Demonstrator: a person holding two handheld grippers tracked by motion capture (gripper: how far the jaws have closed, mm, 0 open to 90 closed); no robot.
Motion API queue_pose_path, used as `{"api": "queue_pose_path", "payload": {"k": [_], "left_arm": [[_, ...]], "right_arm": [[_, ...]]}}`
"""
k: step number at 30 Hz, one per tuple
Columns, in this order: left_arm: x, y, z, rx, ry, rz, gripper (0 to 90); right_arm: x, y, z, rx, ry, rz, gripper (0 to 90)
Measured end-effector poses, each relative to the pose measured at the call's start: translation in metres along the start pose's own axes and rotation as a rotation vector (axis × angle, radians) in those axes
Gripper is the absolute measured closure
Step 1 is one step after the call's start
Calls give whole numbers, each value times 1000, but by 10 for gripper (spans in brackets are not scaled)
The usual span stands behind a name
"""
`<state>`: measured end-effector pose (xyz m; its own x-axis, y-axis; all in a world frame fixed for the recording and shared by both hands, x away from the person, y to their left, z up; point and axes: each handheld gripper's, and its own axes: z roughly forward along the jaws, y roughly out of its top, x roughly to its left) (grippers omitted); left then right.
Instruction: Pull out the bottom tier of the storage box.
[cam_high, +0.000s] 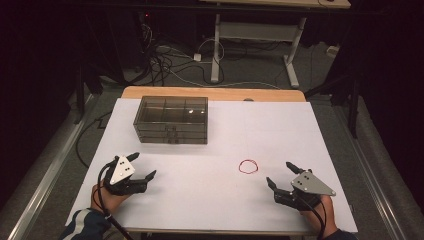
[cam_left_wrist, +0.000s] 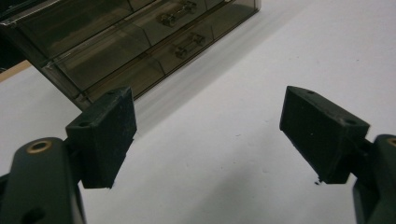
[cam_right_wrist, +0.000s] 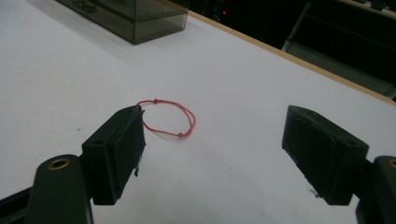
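A thin red string bracelet (cam_high: 248, 166) lies flat on the white table cover, right of centre. A smoky transparent drawer box (cam_high: 171, 119) with small handles stands at the back left. My left gripper (cam_high: 144, 166) rests near the front left, open and empty, its jaws pointing toward the drawer box (cam_left_wrist: 140, 42). My right gripper (cam_high: 280, 173) rests at the front right, open and empty. In the right gripper view the bracelet (cam_right_wrist: 168, 119) lies just beyond the gripper's (cam_right_wrist: 215, 149) left-hand fingertip (cam_right_wrist: 122, 140), apart from the pads.
The white sheet (cam_high: 280, 130) covers a wooden table, whose far edge (cam_high: 210, 93) shows behind the box. Beyond it stand another desk's legs (cam_high: 216, 45) and tangled cables (cam_high: 165, 65) on the floor. Dark curtains flank both sides.
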<state>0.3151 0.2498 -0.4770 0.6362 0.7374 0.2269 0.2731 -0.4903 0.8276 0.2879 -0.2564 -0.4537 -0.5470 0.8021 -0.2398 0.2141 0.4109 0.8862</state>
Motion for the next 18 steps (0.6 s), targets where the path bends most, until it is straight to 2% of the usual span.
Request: {"api": "queue_pose_path", "payload": {"k": [3, 4, 6, 8, 9, 13, 18], "left_arm": [[0, -1, -1, -7, -2, -7, 180], [-1, -1, -2, 4, 3, -20, 180], [0, -1, -3, -2, 18, 7, 181], [0, -2, -4, -1, 15, 3, 181], [-1, -3, -5, 3, 31, 14, 181], [-3, -1, -9, -1, 51, 40, 181], [0, 3, -13, -16, 56, 51, 185]], "right_arm": [[-1, -2, 2, 8, -2, 9, 219], [-1, -2, 3, 9, -3, 13, 219], [-1, -1, 3, 11, -5, 10, 220], [0, 0, 4, 9, -1, 9, 219], [1, 0, 5, 9, -1, 4, 219], [1, 0, 6, 10, -1, -5, 219], [1, 0, 6, 6, 0, -5, 219]]}}
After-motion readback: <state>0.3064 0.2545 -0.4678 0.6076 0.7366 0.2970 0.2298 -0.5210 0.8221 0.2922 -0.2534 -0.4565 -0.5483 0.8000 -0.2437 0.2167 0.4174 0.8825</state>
